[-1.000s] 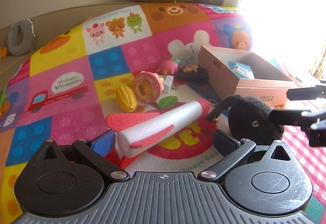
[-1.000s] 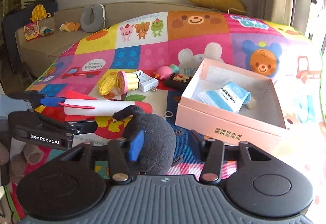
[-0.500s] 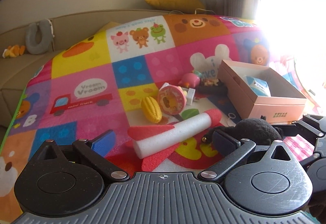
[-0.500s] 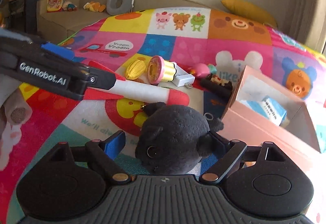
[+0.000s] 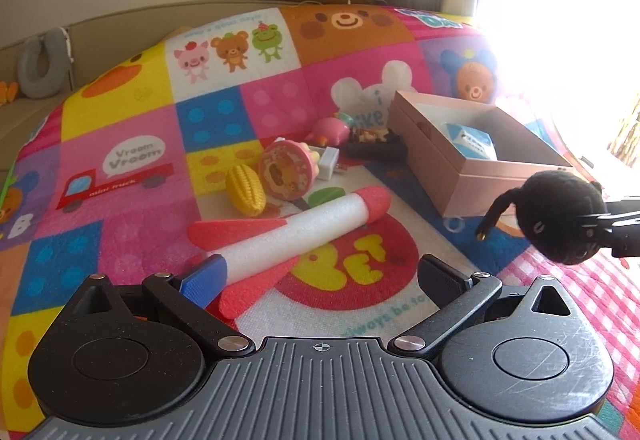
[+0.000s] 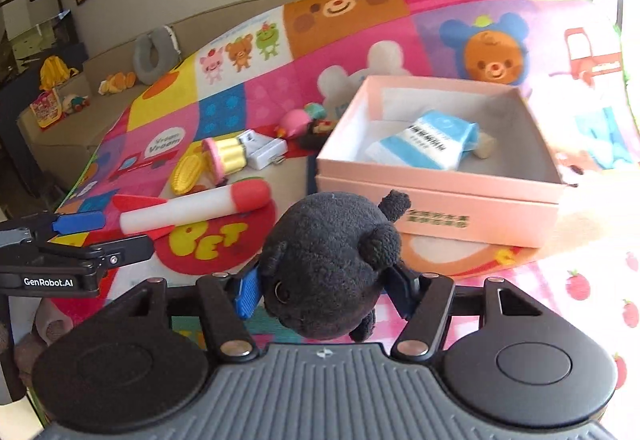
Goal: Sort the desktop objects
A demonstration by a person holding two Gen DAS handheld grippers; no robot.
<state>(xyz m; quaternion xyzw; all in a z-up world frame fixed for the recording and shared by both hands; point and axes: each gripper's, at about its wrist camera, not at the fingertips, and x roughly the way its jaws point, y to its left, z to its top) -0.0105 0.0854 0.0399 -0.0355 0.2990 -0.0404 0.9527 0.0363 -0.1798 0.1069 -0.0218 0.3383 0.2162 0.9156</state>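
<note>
Black and fuzzy, a round plush toy [image 6: 328, 264] sits clamped between the fingers of the right gripper [image 6: 326, 286], held above a colourful cartoon-print play mat [image 5: 132, 128] just in front of an open pink cardboard box [image 6: 440, 196]. Nearby, the left gripper [image 5: 320, 276] hangs with fingers spread apart over a white foam rocket with red fins [image 5: 292, 228] lying on the mat.

One black plush [image 6: 328, 264], one foam rocket [image 5: 296, 228], one pink box [image 6: 440, 184], one corn toy [image 5: 245, 190], two claws.
</note>
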